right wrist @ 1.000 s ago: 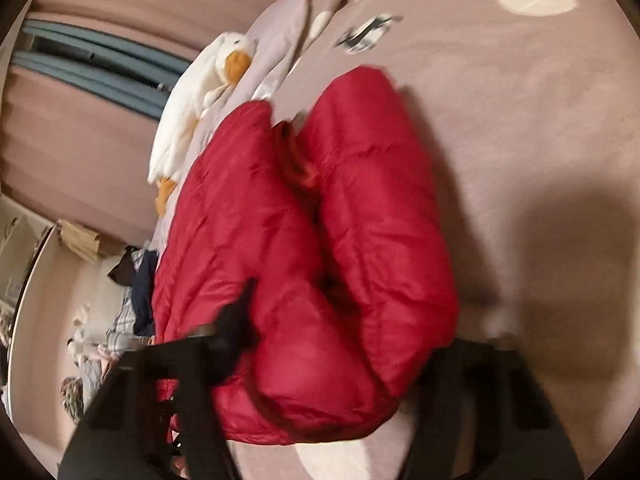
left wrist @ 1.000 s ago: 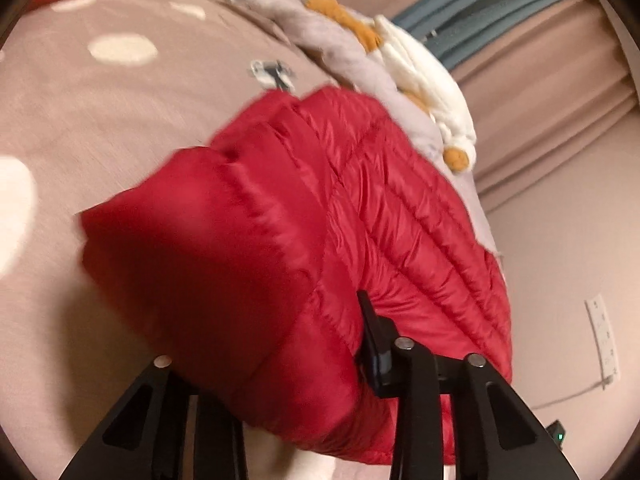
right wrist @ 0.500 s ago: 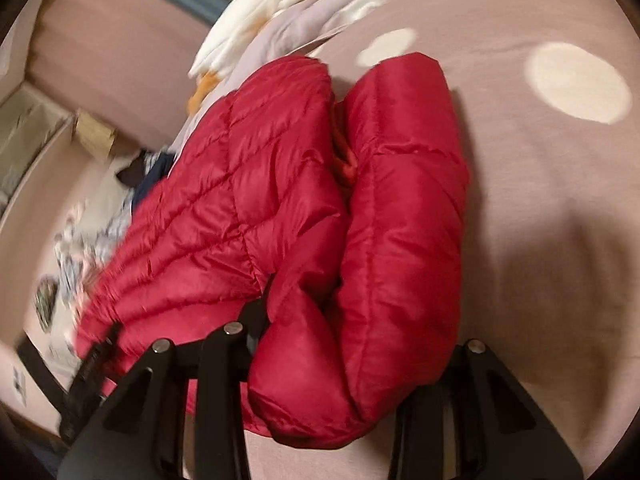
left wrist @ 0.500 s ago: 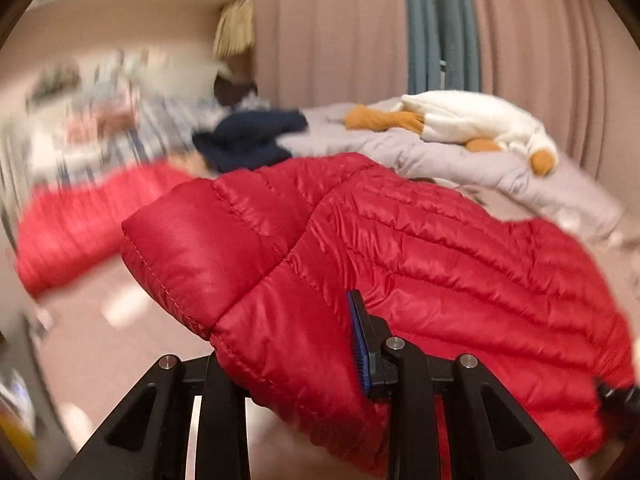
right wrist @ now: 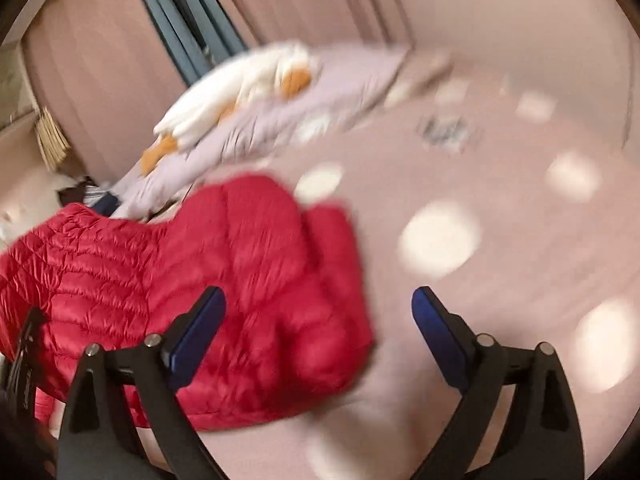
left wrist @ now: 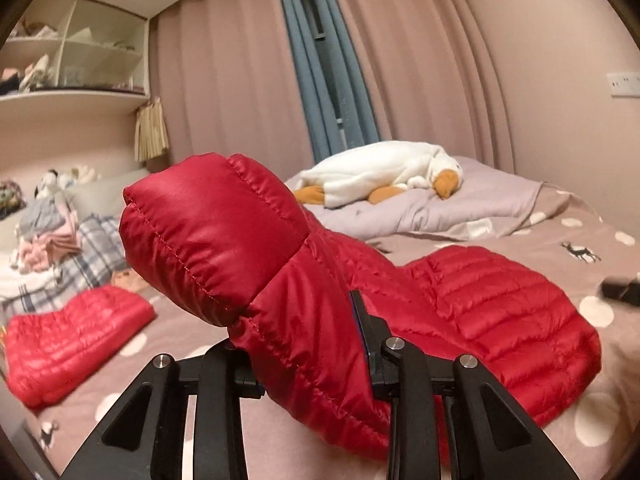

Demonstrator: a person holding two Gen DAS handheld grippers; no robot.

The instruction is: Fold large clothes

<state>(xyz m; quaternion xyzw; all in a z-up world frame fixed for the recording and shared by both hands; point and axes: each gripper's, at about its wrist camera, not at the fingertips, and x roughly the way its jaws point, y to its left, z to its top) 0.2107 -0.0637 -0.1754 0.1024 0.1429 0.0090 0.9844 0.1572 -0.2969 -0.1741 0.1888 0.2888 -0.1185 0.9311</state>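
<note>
A red quilted down jacket (left wrist: pixel 500 312) lies on the bed, with one end lifted off the cover. My left gripper (left wrist: pixel 312 360) is shut on that raised end, which puffs up above the fingers. In the right wrist view the same red jacket (right wrist: pixel 240 300) lies below, blurred. My right gripper (right wrist: pixel 320 320) hangs above it with its jaws opening wide. Its blue pads (right wrist: pixel 440 332) touch nothing, and the jacket sits under the gap, not between the pads.
The bed has a brown dotted cover (left wrist: pixel 592 248). A white goose plush (left wrist: pixel 380 172) rests on a grey blanket (left wrist: pixel 460 204) at the head. A folded red jacket (left wrist: pixel 68 344) and a pile of clothes (left wrist: pixel 68 240) lie at the left. Curtains (left wrist: pixel 240 80) and shelves (left wrist: pixel 80 56) stand behind.
My right gripper let go of the folded jacket end, opened wide and rose. The left gripper lifted its held end and rolled upright, bringing the room level in its view.
</note>
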